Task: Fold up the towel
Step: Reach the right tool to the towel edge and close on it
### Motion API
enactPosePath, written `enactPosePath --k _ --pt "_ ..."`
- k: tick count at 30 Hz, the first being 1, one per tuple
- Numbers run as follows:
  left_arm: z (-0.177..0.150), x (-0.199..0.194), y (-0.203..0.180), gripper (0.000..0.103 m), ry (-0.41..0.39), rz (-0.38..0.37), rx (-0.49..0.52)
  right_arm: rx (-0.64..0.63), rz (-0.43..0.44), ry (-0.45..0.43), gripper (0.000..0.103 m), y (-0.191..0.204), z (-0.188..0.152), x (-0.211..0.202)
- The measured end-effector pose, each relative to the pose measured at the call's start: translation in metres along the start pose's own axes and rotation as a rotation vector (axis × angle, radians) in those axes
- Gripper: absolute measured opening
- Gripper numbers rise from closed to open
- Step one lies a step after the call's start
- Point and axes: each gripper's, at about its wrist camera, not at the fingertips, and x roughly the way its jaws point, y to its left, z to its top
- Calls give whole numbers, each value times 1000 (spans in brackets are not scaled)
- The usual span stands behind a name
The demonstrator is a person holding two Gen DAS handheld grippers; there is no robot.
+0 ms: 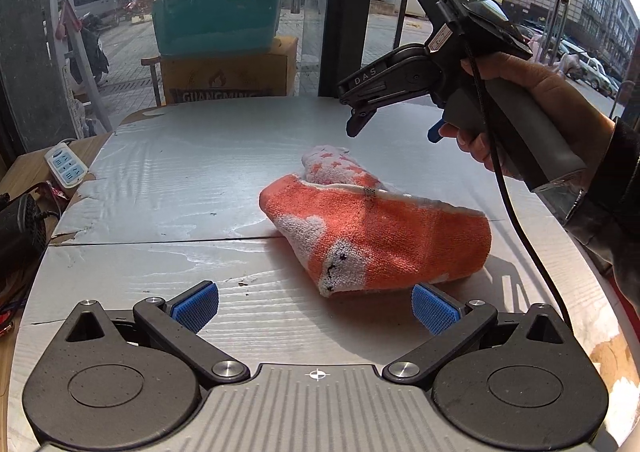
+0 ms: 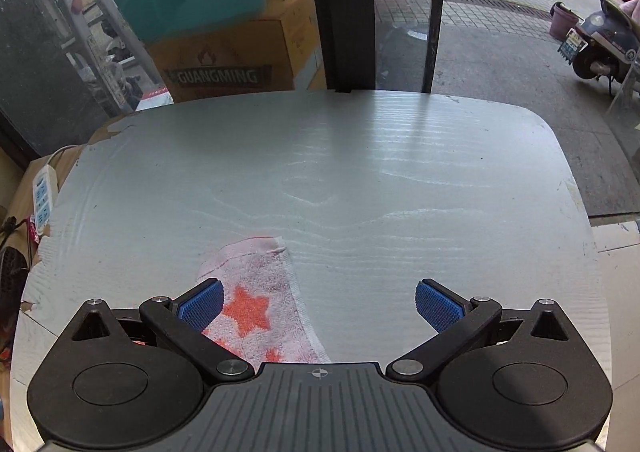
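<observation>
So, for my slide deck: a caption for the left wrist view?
Open left gripper faces a bunched orange terry towel on the grey table; right gripper hovers above it.

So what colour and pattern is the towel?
Orange with pale pink-white stars and patches; towel shows best in left wrist view.

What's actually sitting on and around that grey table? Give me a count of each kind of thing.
Towel: 1, orange and white, bunched on the table
Handheld gripper: 2, left gripper and right gripper, both open
Power strip: 1
Teal tub: 1
Cardboard box: 1
Total: 6
</observation>
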Motion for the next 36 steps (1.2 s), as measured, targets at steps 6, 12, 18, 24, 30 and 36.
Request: enactPosePath --k 6,12,18,24,30,36 --pt "0 7 1 103 3 -30 -3 15 94 69 102 11 12 29" --pt "0 15 2 103 6 -60 -6 -17 150 29 39 13 12 30" --pt "3 19 5 103 9 -76 -7 -70 196 -10 39 13 12 31" --pt "5 19 7 103 7 -88 -9 -63 165 36 39 17 27 42" --pt "6 19 8 103 3 -91 -10 -95 159 42 45 20 20 49" --pt "6 16 8 103 -2 -78 -15 -136 155 -10 9 19 7 33"
